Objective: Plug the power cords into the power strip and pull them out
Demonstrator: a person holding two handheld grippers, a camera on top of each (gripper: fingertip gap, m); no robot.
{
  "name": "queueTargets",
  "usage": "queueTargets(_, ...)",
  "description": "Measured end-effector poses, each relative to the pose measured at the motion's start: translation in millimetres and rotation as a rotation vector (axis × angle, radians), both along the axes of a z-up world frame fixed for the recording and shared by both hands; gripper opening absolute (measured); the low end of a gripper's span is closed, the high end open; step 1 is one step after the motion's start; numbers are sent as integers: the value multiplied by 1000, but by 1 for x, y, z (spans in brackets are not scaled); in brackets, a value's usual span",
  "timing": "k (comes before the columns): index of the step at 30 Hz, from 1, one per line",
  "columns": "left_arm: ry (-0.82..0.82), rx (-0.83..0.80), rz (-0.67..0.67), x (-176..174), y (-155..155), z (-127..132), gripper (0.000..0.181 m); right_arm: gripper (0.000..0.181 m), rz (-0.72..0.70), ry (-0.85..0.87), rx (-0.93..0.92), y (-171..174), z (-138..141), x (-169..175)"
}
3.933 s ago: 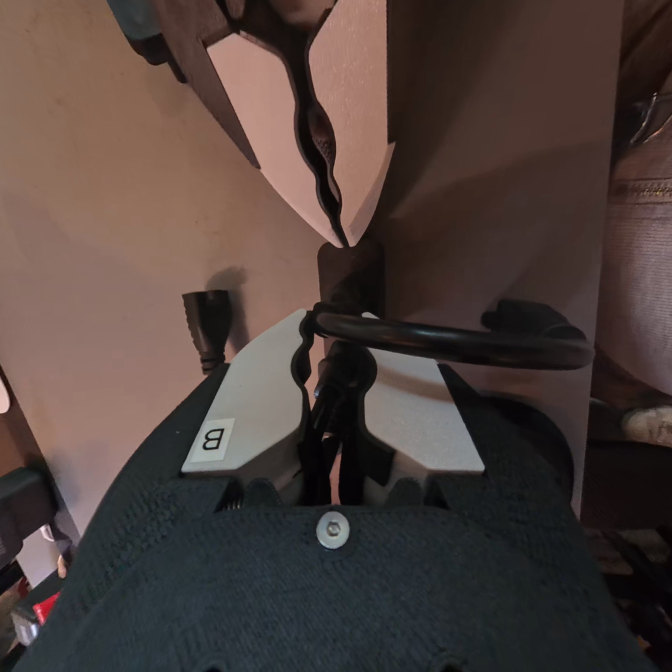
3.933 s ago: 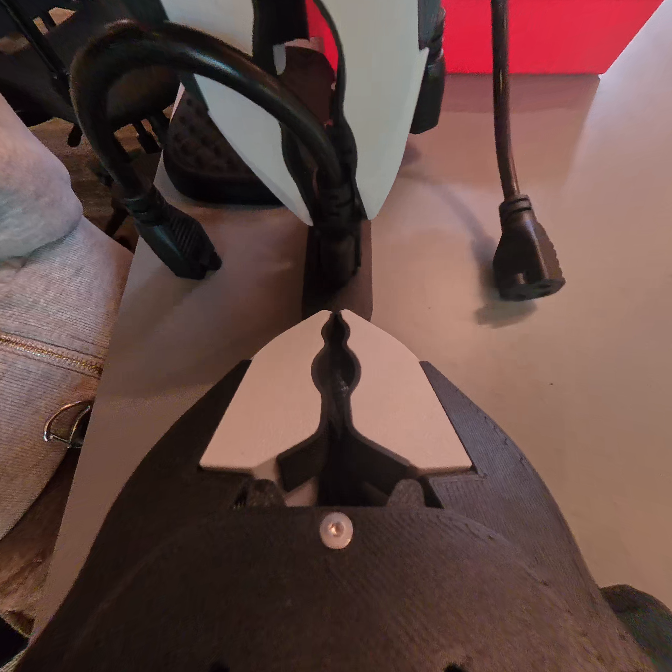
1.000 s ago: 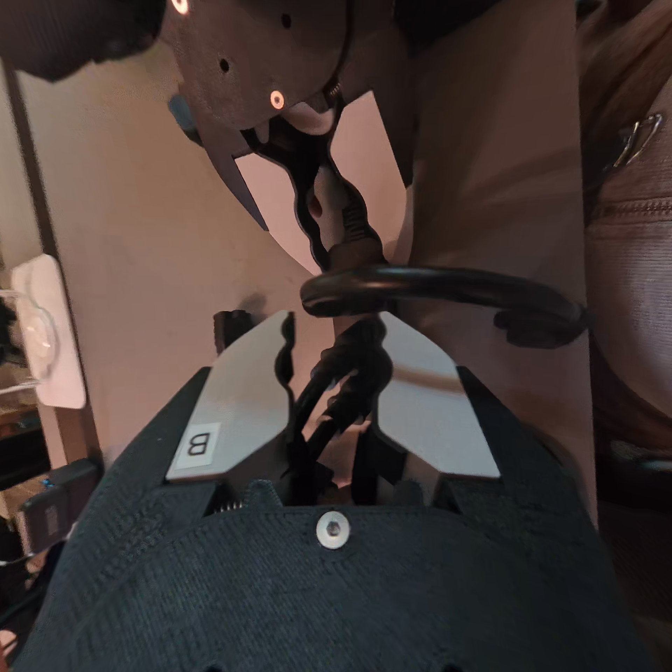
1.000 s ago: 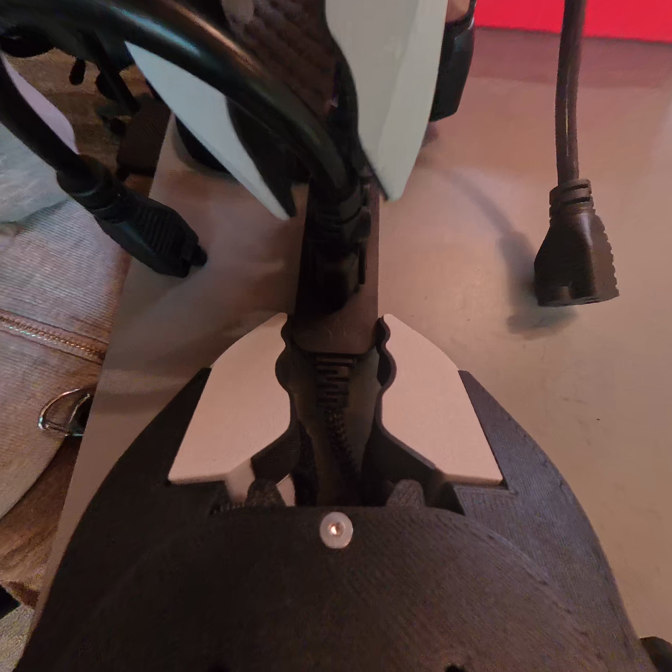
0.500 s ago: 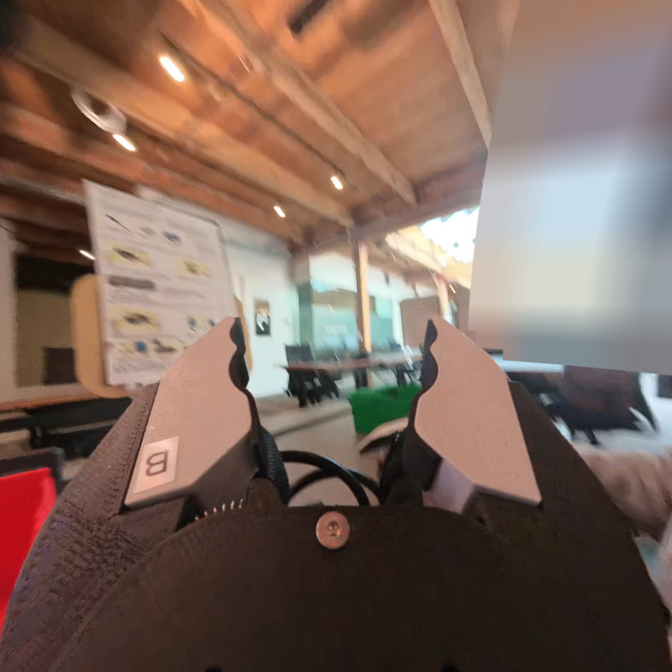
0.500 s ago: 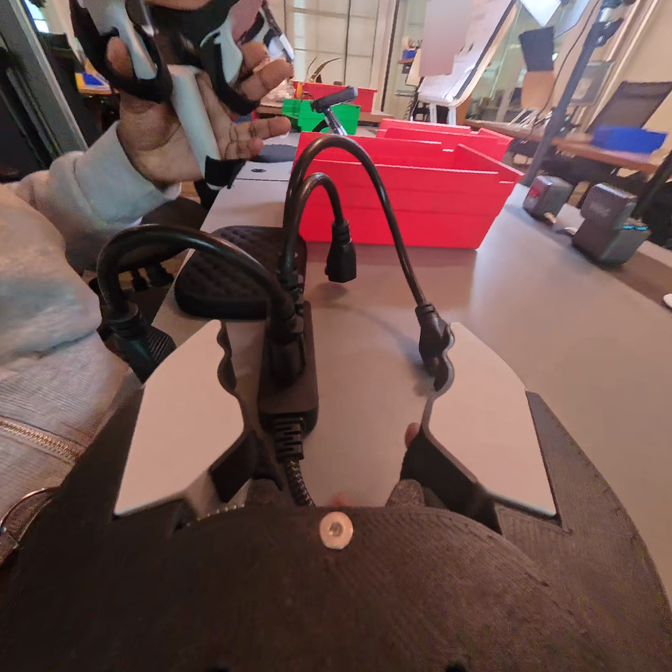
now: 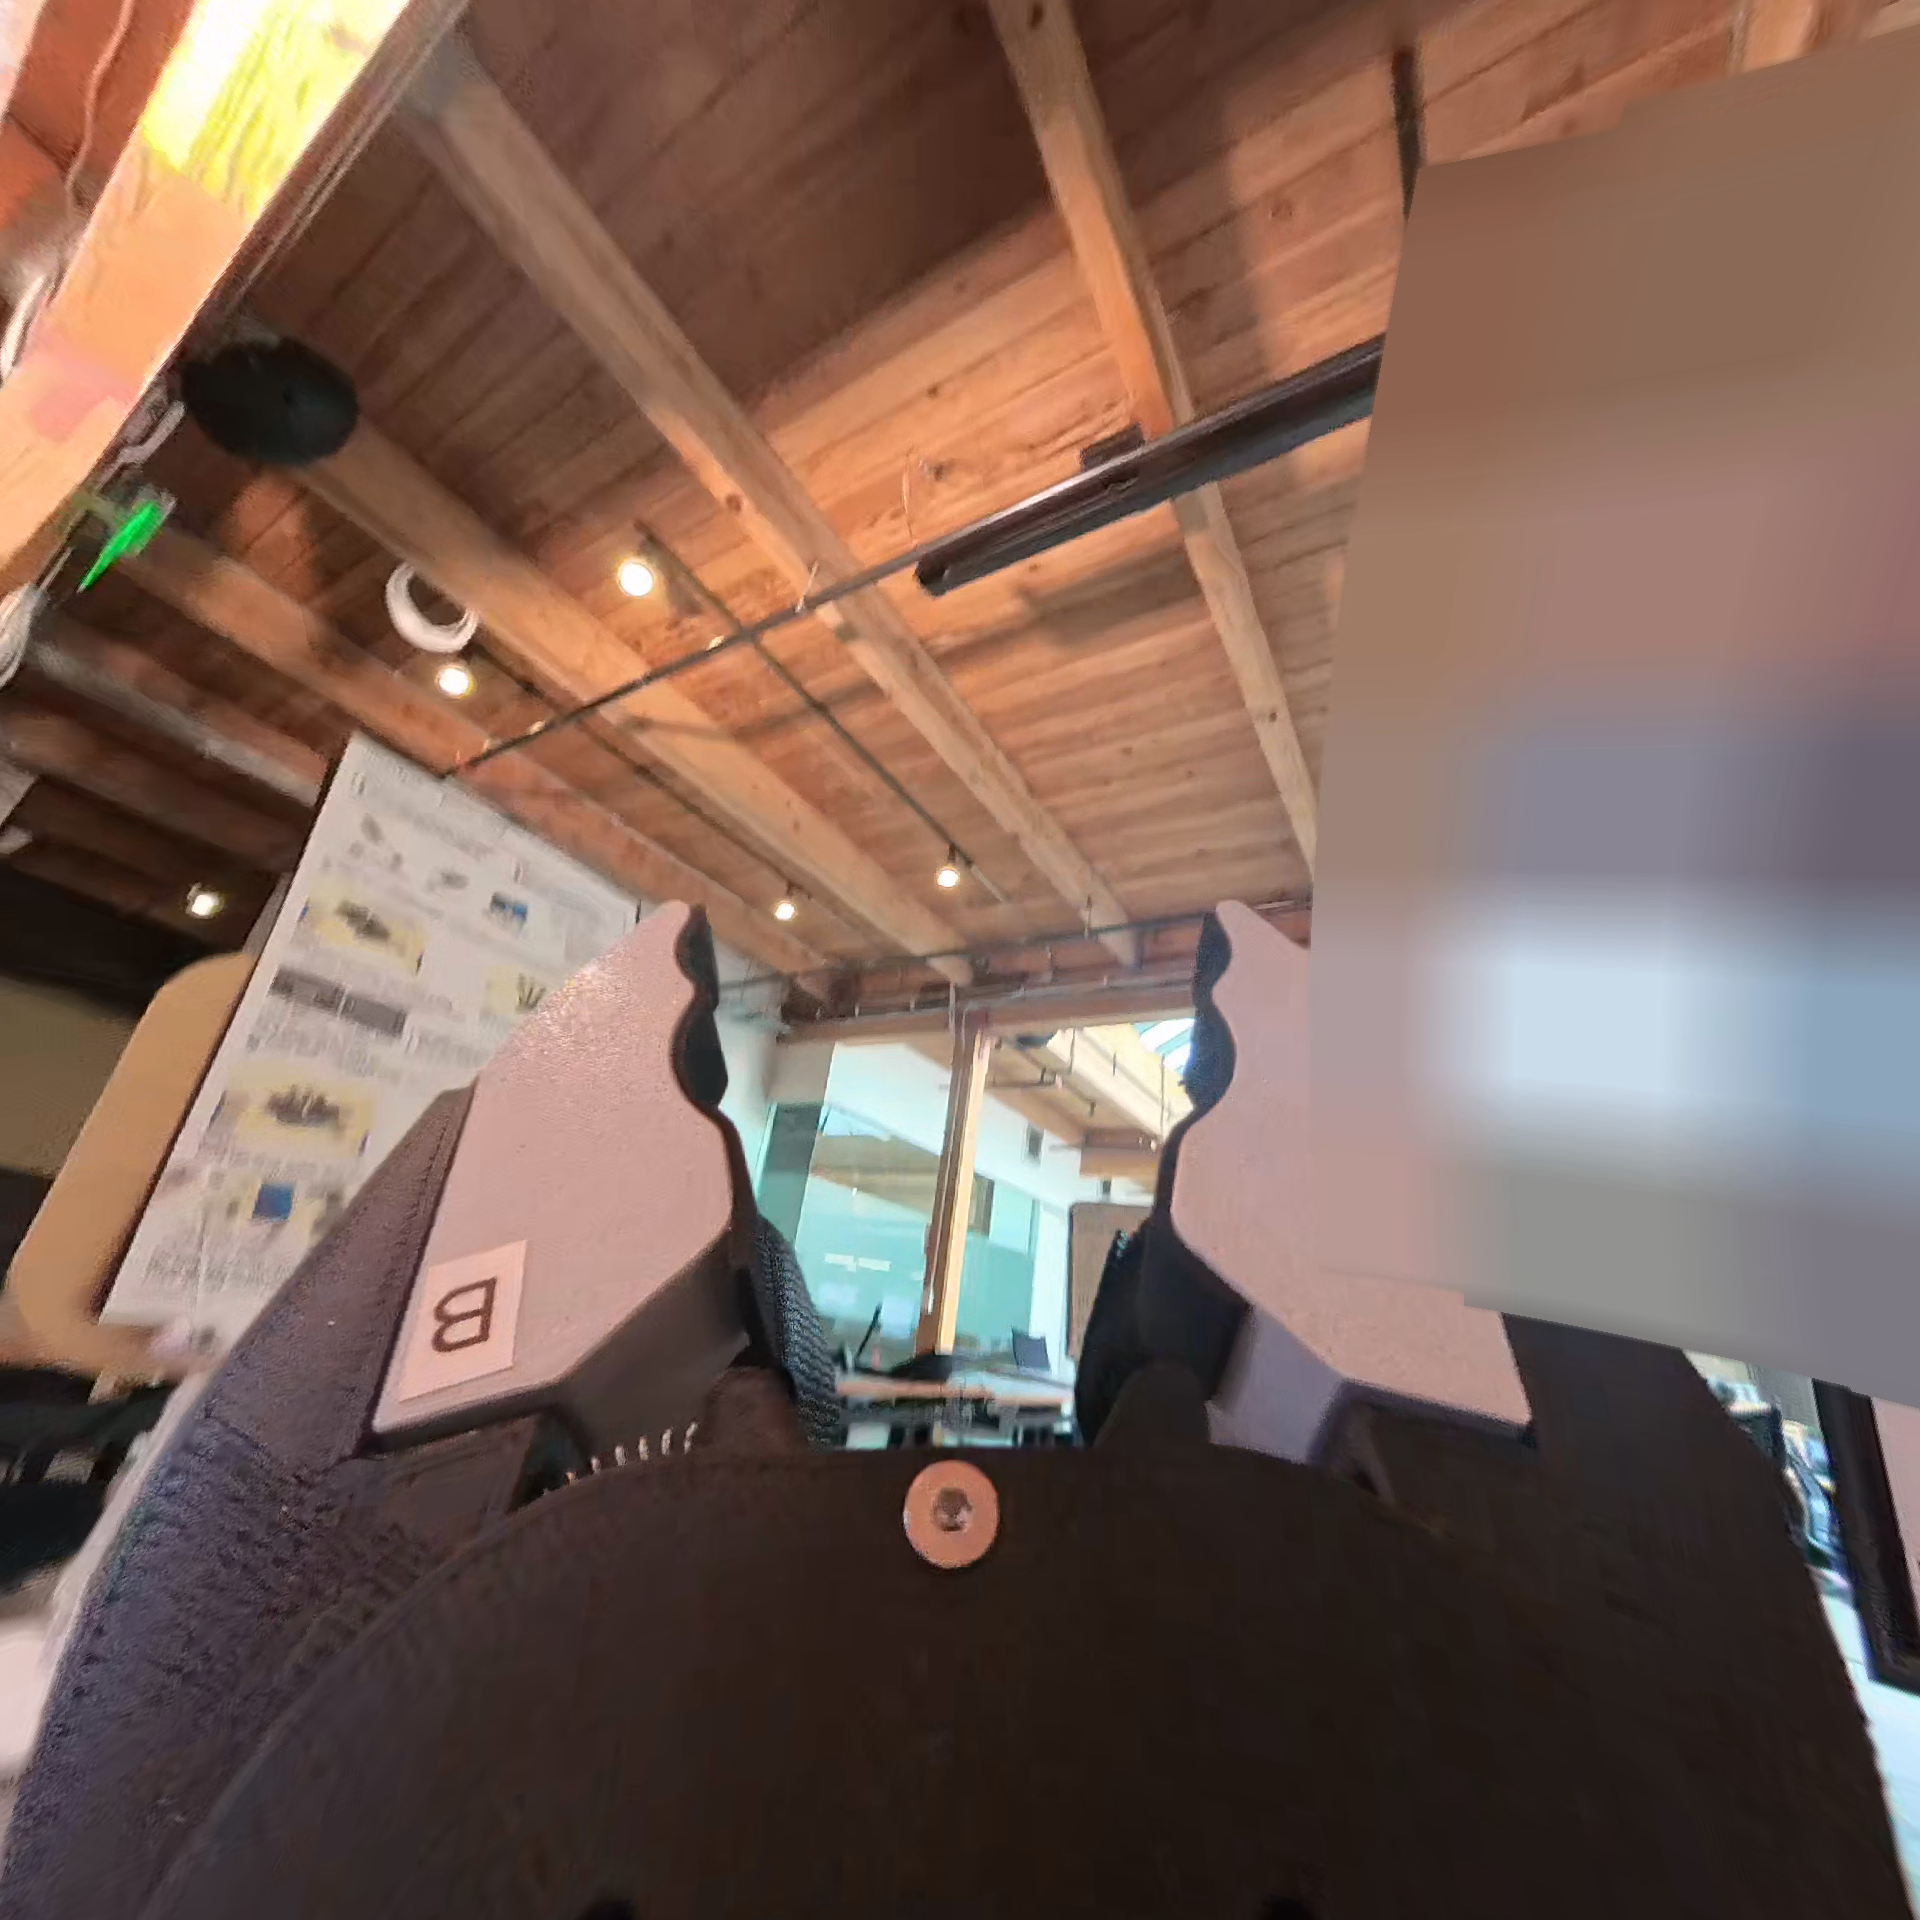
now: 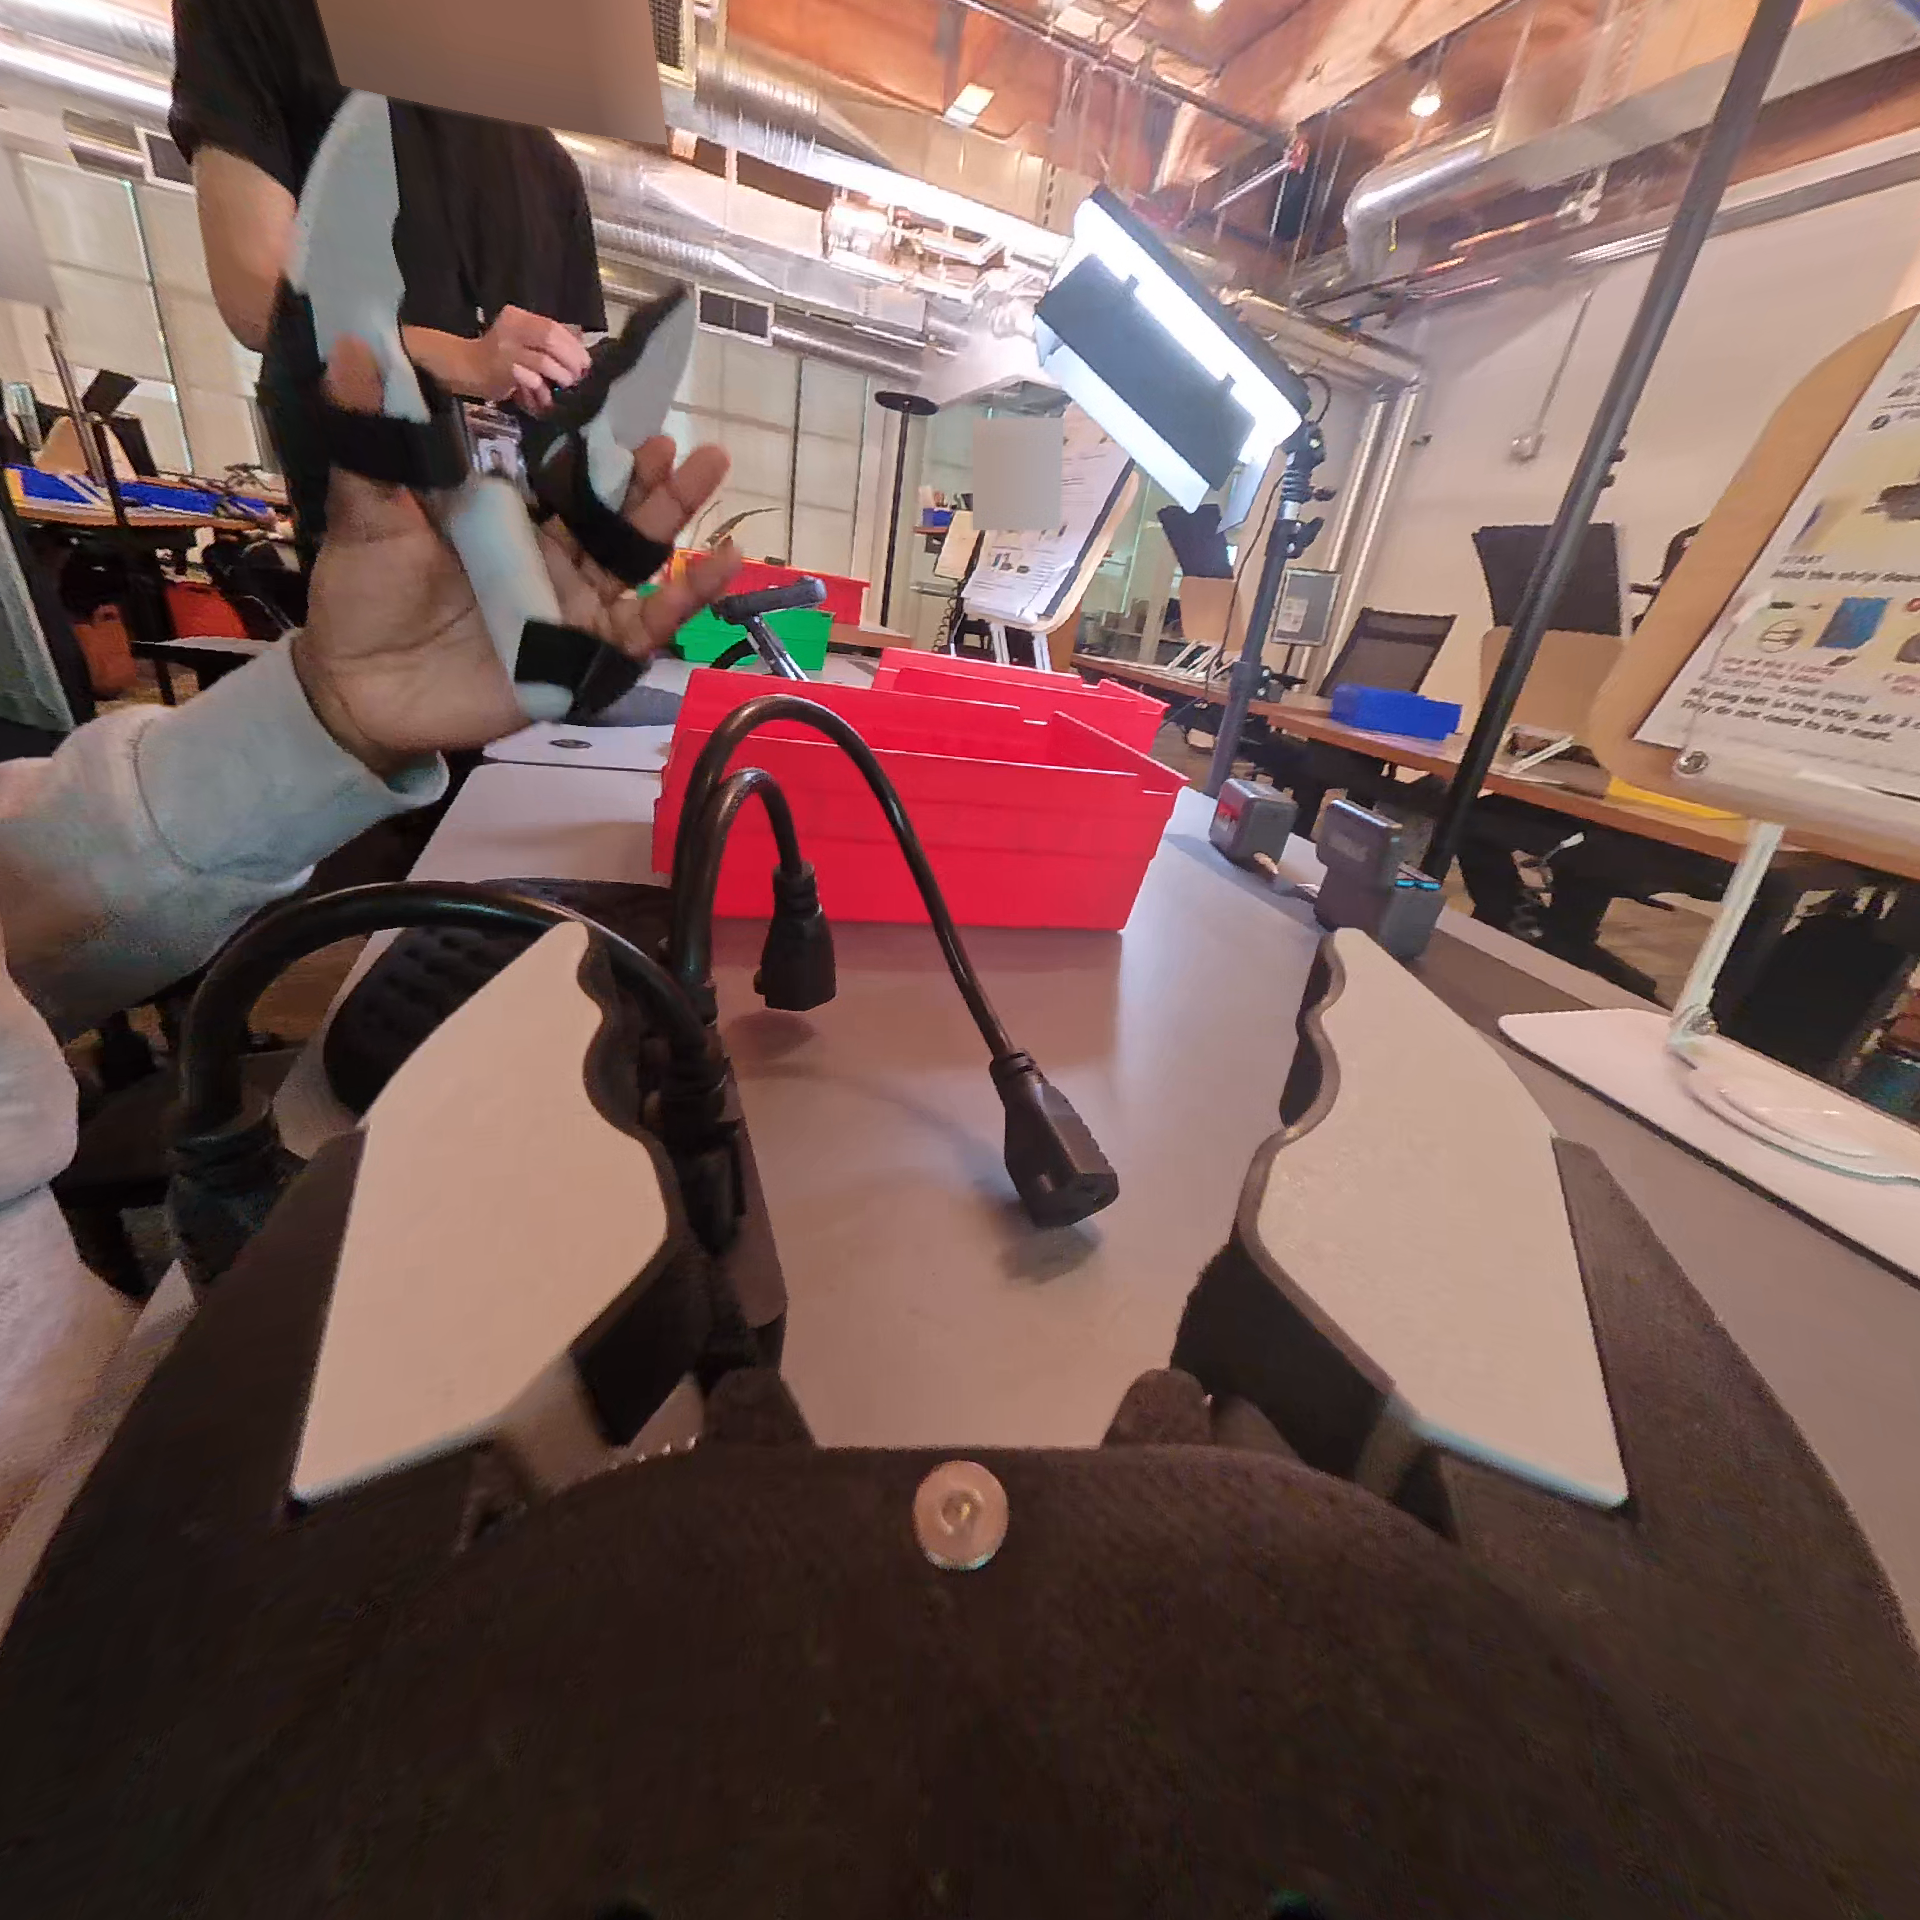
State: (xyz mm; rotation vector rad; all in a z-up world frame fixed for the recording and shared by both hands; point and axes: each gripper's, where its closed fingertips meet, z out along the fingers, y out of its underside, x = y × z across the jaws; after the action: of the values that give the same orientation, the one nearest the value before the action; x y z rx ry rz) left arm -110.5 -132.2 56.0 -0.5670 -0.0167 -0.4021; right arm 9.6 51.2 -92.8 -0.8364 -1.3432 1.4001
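Observation:
In the right wrist view a black power strip [image 8: 756, 1288] lies on the grey table [image 8: 1143, 1039], mostly hidden behind my right gripper's left finger. Three short black cords rise from it. One arches left [image 8: 416, 902] over the table edge. One ends in a free connector [image 8: 796, 966]. One ends in a free connector [image 8: 1060, 1166] resting on the table. My right gripper [image 8: 956, 940] is open and empty, just behind the strip. My left gripper [image 7: 956, 935] is open and empty, pointing up at the ceiling. It also shows in the right wrist view [image 8: 488, 364], held high in a hand [image 8: 416, 623].
Red bins [image 8: 914, 821] stand behind the cords. A black textured pad [image 8: 416, 987] lies at the left table edge. Small grey devices [image 8: 1361, 873] and a sign stand [image 8: 1766, 644] are at the right. A person in black [image 8: 436, 208] stands behind. The grippers' ends are close to 30 cm from one another. To reach the free connector [image 8: 1060, 1166] in a straight line is about 12 cm for my right fingers, about 35 cm for my left.
Both grippers have opened and let go of the strip and plug. The right has pulled back and levelled. The left has lifted away and tilted up to the ceiling.

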Motion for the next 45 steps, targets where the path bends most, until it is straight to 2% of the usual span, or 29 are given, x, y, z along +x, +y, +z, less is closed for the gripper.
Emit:
queueTargets(6, 80, 211, 37, -7, 9, 79, 78, 125, -42, -18, 14, 6, -5, -4)
queueTargets(9, 165, 294, 119, -11, 26, 116, 75, 125, -64, -24, -1, 13, -8, -5)
queueTargets(12, 185, 364, 123, -23, 38, 144, 74, 125, -91, -35, -24, 22, -11, -7)
queueTargets(14, 163, 420, 83, -35, 40, 153, 74, 125, -106, -40, -30, 26, -12, -10)
queueTargets(17, 29, 497, -6, -72, 45, 158, 72, 125, -140, -14, -65, 33, -1, -14)
queueTargets(20, -46, 569, -71, -102, 45, 159, 72, 120, -217, 39, -107, 48, 32, -24)
queueTargets(23, -135, 618, -151, -124, 42, 137, 72, 120, -302, 66, -84, 65, 67, -42)
queueTargets(25, -257, 720, -174, -148, 36, 121, 69, 120, -324, 86, -7, 70, 79, -54)
queueTargets(27, -354, 776, -300, -167, 34, 115, 69, 120, -337, 96, 17, 78, 77, -66)
queueTargets(29, -343, 763, -390, -167, 38, 117, 69, 120, -335, 104, -15, 87, 65, -76)
queueTargets(34, -302, 709, -342, -153, 57, 124, 70, 114, -316, 78, -130, 106, 28, -79)
queueTargets(40, -331, 662, -502, -137, 88, 124, 70, 105, -272, 147, -251, 111, 30, -73)
queueTargets(43, -361, 641, -586, -135, 103, 121, 69, 105, -252, 147, -233, 106, 29, -73)
queueTargets(45, -360, 626, -582, -134, 108, 119, 70, 105, -254, 158, -206, 104, 31, -72)
